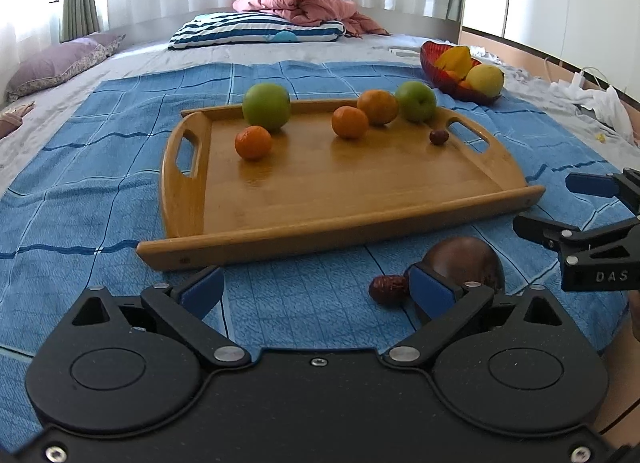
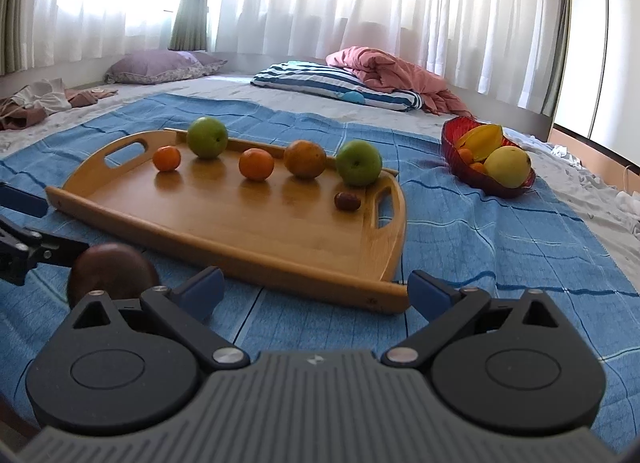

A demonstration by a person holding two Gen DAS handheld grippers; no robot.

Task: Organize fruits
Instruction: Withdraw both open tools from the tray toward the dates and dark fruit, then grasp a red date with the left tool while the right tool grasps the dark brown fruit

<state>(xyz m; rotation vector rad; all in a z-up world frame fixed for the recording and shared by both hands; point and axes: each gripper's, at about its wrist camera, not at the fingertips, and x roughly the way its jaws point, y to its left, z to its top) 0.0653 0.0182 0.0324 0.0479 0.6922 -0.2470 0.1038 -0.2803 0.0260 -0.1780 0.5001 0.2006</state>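
Left wrist: wrinkled date (image 1: 389,289) lengthwise left-right beside open left claw (image 1: 316,291).

Wooden tray (image 1: 320,191): my access over its near half unobstructed; fruit row (image 1: 350,122) blocks far rim; brown ball (image 1: 464,263) beside near edge.

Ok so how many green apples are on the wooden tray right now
2. One green apple sits at the tray's far rim near the left handle; the other green apple is by the right handle. None looks hidden.
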